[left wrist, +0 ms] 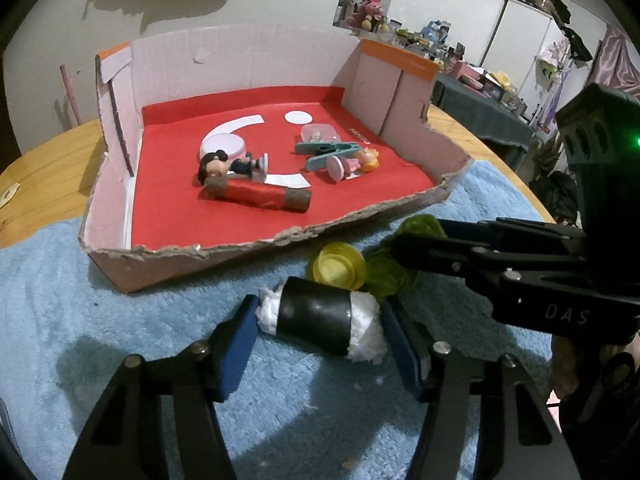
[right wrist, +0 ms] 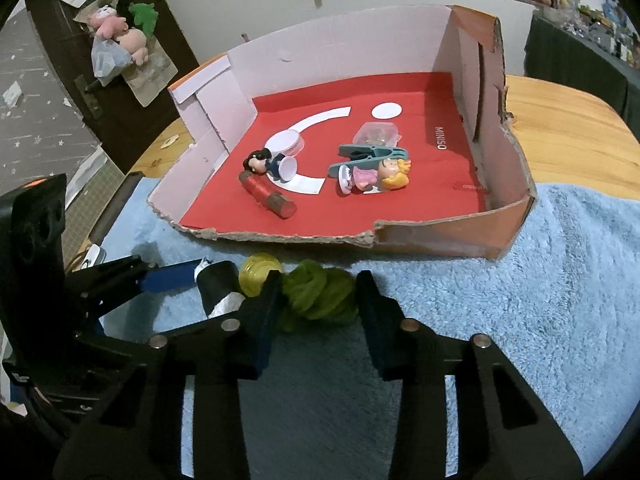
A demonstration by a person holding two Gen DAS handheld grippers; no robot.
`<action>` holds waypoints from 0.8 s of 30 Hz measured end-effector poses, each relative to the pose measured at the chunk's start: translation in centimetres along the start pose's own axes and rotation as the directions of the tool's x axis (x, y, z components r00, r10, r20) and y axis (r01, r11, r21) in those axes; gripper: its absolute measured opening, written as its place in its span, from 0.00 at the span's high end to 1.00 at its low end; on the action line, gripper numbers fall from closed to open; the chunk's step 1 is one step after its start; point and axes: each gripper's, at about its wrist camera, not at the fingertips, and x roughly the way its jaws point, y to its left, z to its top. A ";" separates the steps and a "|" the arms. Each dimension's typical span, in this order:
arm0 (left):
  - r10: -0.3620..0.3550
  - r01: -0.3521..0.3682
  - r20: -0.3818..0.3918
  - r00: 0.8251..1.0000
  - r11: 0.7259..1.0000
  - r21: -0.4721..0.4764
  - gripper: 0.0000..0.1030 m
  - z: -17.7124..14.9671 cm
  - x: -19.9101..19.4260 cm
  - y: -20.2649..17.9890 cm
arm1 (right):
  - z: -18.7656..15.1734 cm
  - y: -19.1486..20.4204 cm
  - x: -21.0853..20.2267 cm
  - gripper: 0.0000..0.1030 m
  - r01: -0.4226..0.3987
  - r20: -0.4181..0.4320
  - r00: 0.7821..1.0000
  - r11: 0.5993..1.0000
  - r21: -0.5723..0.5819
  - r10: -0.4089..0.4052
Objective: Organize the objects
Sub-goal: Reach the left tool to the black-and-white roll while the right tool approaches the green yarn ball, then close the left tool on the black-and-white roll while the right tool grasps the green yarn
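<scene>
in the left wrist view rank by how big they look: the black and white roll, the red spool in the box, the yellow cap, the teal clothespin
1. black and white roll, though it is nearest the camera
2. red spool
3. teal clothespin and yellow cap: too alike to rank, and the cap lies nearer

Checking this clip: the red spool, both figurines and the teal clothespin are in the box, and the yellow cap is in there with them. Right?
Not quite. The yellow cap lies outside the cardboard box, on the blue towel in front of its torn edge, as the left wrist view shows. The red spool, both figurines and the teal clothespin are in the box.
</scene>
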 end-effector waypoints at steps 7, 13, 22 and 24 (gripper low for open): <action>0.001 -0.001 0.009 1.000 1.000 0.001 0.39 -0.2 -0.7 -0.1 | -0.4 0.0 -0.8 0.68 -0.002 0.014 1.000 1.000 0.009 0.002; 0.008 -0.008 0.017 1.000 1.000 -0.005 0.39 -0.7 -1.6 -0.2 | -0.8 0.3 -2.0 0.68 -0.006 0.030 1.000 1.000 0.007 0.006; 0.014 -0.014 0.036 0.999 1.000 -0.015 0.39 -1.6 -3.0 -0.4 | -2.3 1.1 -3.7 0.68 -0.010 0.040 0.999 1.000 -0.001 0.010; 0.014 -0.013 0.042 0.999 1.000 -0.014 0.39 -1.9 -3.4 -0.6 | -2.7 1.5 -4.0 0.68 -0.011 0.040 0.999 1.000 -0.008 0.012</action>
